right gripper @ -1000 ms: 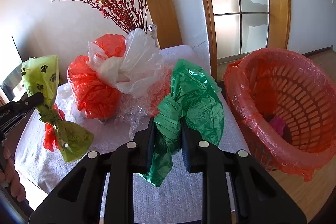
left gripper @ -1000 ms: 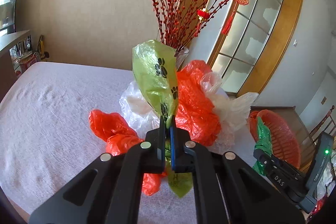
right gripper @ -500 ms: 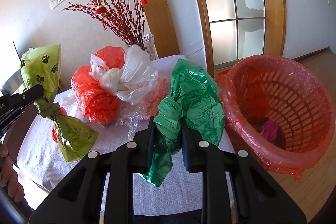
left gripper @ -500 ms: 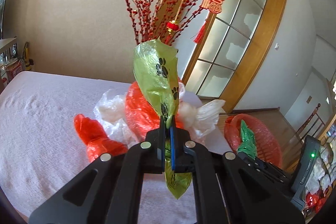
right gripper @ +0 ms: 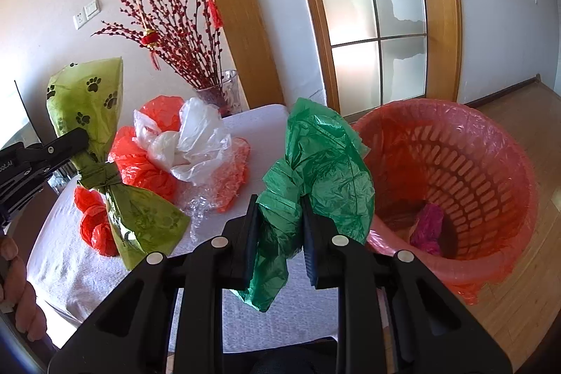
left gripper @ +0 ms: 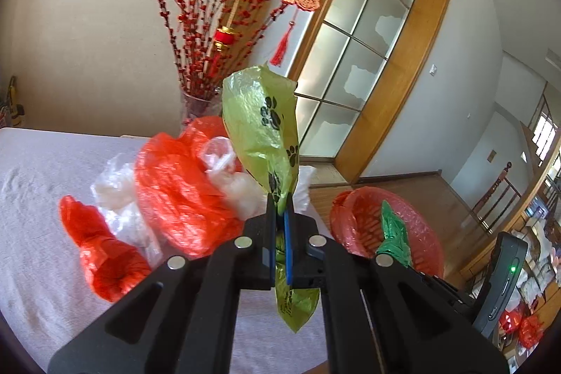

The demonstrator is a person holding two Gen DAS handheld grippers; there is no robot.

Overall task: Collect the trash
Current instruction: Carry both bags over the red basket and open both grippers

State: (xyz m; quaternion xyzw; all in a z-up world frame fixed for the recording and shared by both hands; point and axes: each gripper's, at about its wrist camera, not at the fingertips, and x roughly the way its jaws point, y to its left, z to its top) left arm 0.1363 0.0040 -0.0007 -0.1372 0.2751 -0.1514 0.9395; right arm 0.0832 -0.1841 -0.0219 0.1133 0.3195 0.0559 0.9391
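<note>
Two tools carry bagged rubbish above a white-clothed desk (right gripper: 80, 262): nearest in the right wrist view, the right tool (right gripper: 277, 226) has its jaws partly closed and pressed on a crumpled green plastic bag (right gripper: 326, 163), held in the air just left of a red lined basket (right gripper: 455, 184) standing on the wooden floor, with a magenta scrap (right gripper: 426, 226) lying at its bottom. At left, the left tool (left gripper: 278, 219), jaws clamped almost fully together, pinches the knotted waist of a yellow-green paw-print bag (left gripper: 263, 125), lifted clear of the desk. A person's hand (right gripper: 15, 290) shows at the near left edge. Farther back on the desk lie a small red bag (left gripper: 101, 251), a larger red bag (left gripper: 175, 195) and white plastic bags (right gripper: 189, 142) heaped together. Beyond them, at the far edge, stands a glass vase (right gripper: 221, 93) of red berry branches (left gripper: 203, 34) with hanging ornaments, before a wood-framed glass door (right gripper: 375, 23)
</note>
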